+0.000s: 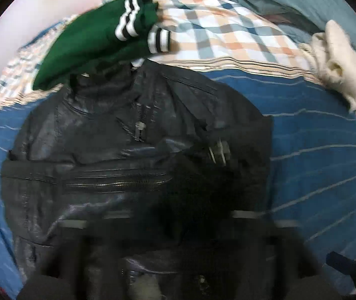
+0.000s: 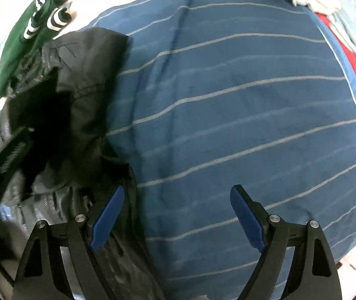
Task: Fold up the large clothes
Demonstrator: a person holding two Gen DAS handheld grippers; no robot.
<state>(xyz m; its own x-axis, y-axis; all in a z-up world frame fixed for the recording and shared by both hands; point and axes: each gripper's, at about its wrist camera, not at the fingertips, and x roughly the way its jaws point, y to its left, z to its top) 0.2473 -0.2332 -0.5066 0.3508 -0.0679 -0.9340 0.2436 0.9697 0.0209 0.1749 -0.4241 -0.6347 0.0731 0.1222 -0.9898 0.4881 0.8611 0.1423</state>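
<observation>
A black leather jacket (image 1: 108, 135) lies front up on the blue striped bedspread (image 1: 315, 150), sleeves folded across its body. In the left wrist view my left gripper (image 1: 178, 225) is a dark blur low over the jacket's lower part; its jaws are hidden in blur and dark fabric. In the right wrist view my right gripper (image 2: 176, 215) is open and empty, its blue pads wide apart. Its left pad (image 2: 108, 220) is over the jacket's right edge (image 2: 78, 105), its right pad (image 2: 246, 220) over the bedspread (image 2: 228, 100).
A folded green garment with white stripes (image 1: 98, 37) lies at the jacket's collar; it also shows in the right wrist view (image 2: 25, 42). A plaid sheet (image 1: 215, 32) and a cream garment (image 1: 338, 62) lie at the far side. A red cloth (image 2: 348, 50) borders the bedspread's right.
</observation>
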